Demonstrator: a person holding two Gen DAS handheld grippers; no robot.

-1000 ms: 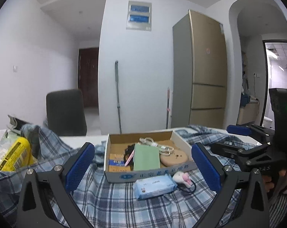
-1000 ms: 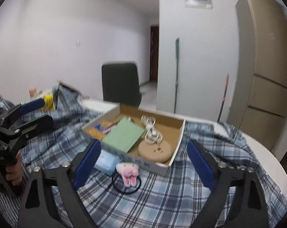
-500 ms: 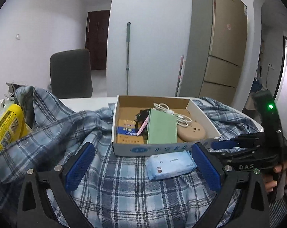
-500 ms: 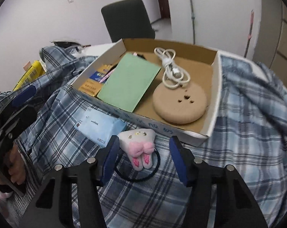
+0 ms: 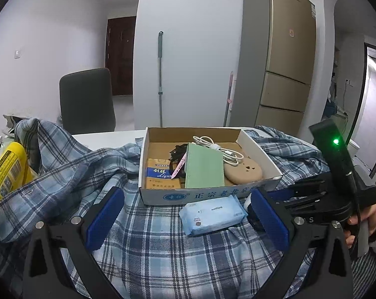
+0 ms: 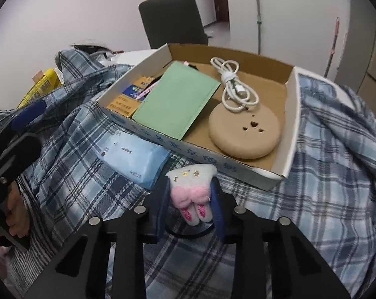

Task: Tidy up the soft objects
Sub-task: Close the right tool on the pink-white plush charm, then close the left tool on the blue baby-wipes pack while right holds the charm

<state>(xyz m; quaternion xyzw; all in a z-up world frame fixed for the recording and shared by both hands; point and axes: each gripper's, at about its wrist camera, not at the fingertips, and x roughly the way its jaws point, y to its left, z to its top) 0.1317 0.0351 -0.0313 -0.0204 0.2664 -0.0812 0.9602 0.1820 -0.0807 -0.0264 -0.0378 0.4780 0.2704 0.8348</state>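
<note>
A small white and pink plush rabbit hair tie [image 6: 191, 189] lies on the blue plaid cloth [image 6: 332, 164] just in front of the cardboard box [image 6: 188, 147]. My right gripper [image 6: 190, 199] is shut on the plush, its blue pads pressing both sides; the black elastic loop hangs under it. A light blue tissue pack [image 5: 212, 214] lies on the cloth before the box; it also shows in the right wrist view [image 6: 135, 157]. My left gripper [image 5: 185, 216] is open and empty, its pads either side of the tissue pack, held back from it.
The box holds a green pouch [image 6: 175, 102], a white cable [image 6: 235, 87], a round tan pad [image 6: 247, 132] and an orange packet [image 5: 160, 174]. A yellow package [image 5: 6, 172] lies at the left. A dark chair [image 5: 85, 102] stands behind the table.
My right gripper moved down and forward onto the plush rabbit and closed on it. My left gripper dropped lower and closer to the tissue pack, still open.
</note>
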